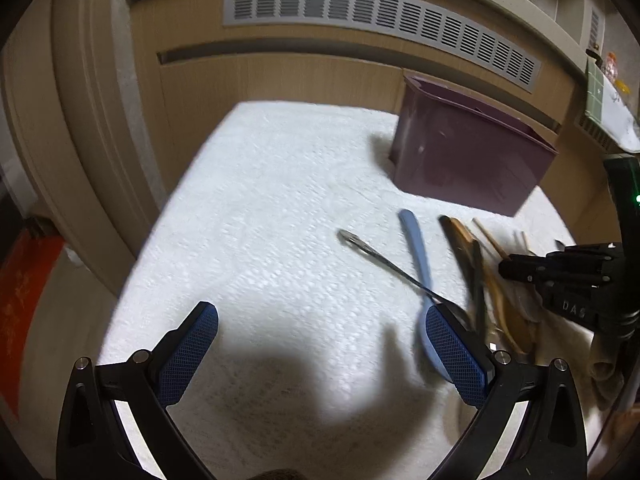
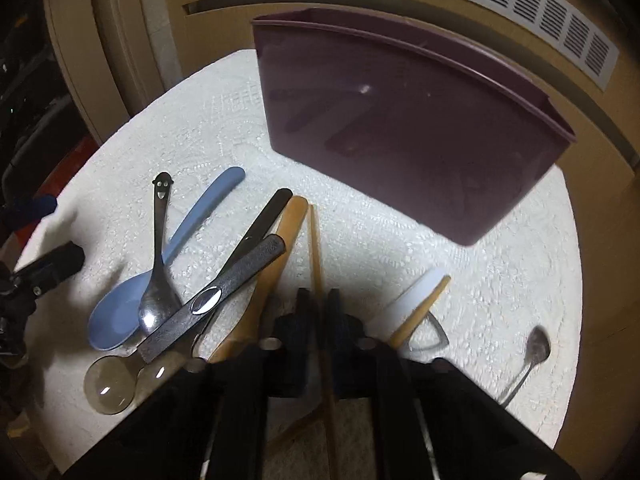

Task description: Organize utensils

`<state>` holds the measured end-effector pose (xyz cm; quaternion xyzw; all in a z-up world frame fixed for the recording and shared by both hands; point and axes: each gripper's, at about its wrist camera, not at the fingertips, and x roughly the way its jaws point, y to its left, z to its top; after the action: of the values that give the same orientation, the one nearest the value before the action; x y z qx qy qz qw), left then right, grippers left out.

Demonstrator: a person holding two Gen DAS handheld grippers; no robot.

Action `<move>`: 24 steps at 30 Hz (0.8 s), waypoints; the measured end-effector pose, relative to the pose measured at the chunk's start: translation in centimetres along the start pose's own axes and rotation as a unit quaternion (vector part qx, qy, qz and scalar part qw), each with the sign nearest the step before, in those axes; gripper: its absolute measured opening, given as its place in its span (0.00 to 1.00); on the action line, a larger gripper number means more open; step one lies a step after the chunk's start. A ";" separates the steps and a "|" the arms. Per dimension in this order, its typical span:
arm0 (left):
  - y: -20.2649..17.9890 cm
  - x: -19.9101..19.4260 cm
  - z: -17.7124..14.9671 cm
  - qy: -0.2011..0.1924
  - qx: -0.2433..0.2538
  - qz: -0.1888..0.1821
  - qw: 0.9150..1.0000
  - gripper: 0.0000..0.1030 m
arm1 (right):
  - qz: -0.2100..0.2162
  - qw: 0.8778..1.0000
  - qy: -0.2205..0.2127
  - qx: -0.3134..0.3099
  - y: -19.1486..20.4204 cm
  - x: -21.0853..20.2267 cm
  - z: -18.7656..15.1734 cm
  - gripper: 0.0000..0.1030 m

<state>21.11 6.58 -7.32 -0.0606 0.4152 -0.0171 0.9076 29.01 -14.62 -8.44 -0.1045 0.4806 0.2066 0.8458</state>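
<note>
A purple bin (image 2: pixel 404 128) stands at the back of a white towel (image 2: pixel 200 128); it also shows in the left wrist view (image 1: pixel 468 152). In front of it lies a heap of utensils: a blue plastic spoon (image 2: pixel 120 312), a steel spoon with a smiley handle (image 2: pixel 158 256), a black-handled utensil (image 2: pixel 224 292), a wooden spoon (image 2: pixel 276 260). My right gripper (image 2: pixel 318 316) is shut on a wooden chopstick (image 2: pixel 316 248). My left gripper (image 1: pixel 320 344) is open and empty above the towel, its right finger over the blue spoon (image 1: pixel 418 256). The right gripper (image 1: pixel 516 268) shows there too.
A white-handled utensil (image 2: pixel 416 292) and a small steel spoon (image 2: pixel 532 356) lie at the right. A wooden cabinet with a grey vent grille (image 1: pixel 380 16) runs behind the towel. An orange object (image 1: pixel 20 300) sits low on the left.
</note>
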 end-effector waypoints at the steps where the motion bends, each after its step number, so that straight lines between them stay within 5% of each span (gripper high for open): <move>1: 0.0 -0.1 -0.1 0.003 -0.004 -0.011 1.000 1.00 | 0.004 1.000 -0.007 0.012 -0.4 -0.7 -0.4 0.04; 7: -3.1 -1.4 -1.8 0.000 0.040 -0.076 0.996 0.94 | 0.016 0.996 -0.042 0.081 -3.3 -4.9 -3.2 0.04; 9: -5.0 -2.2 -2.9 -0.006 0.073 -0.090 0.993 0.73 | 0.011 0.994 -0.053 0.093 -3.8 -5.9 -4.0 0.04; 12: -6.2 -2.8 -4.4 0.000 0.096 -0.101 0.990 0.61 | 0.015 0.991 -0.069 0.110 -4.0 -6.8 -4.9 0.04; 17: -8.0 -3.8 -6.8 -0.015 0.153 -0.049 0.987 0.61 | 0.017 0.989 -0.090 0.118 -3.4 -7.4 -5.3 0.04; 22: -8.8 -2.1 -6.8 0.008 0.158 -0.016 0.987 0.59 | 0.017 0.986 -0.107 0.123 -3.1 -8.5 -5.8 0.05; 24: -8.9 -1.9 -6.8 0.013 0.160 -0.022 0.987 0.35 | 0.017 0.986 -0.114 0.124 -3.0 -9.0 -6.0 0.05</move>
<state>14.89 -2.73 -9.14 0.0766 0.4169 -0.1046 0.8996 21.69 -21.73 -3.90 0.0338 0.4049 0.1700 0.8978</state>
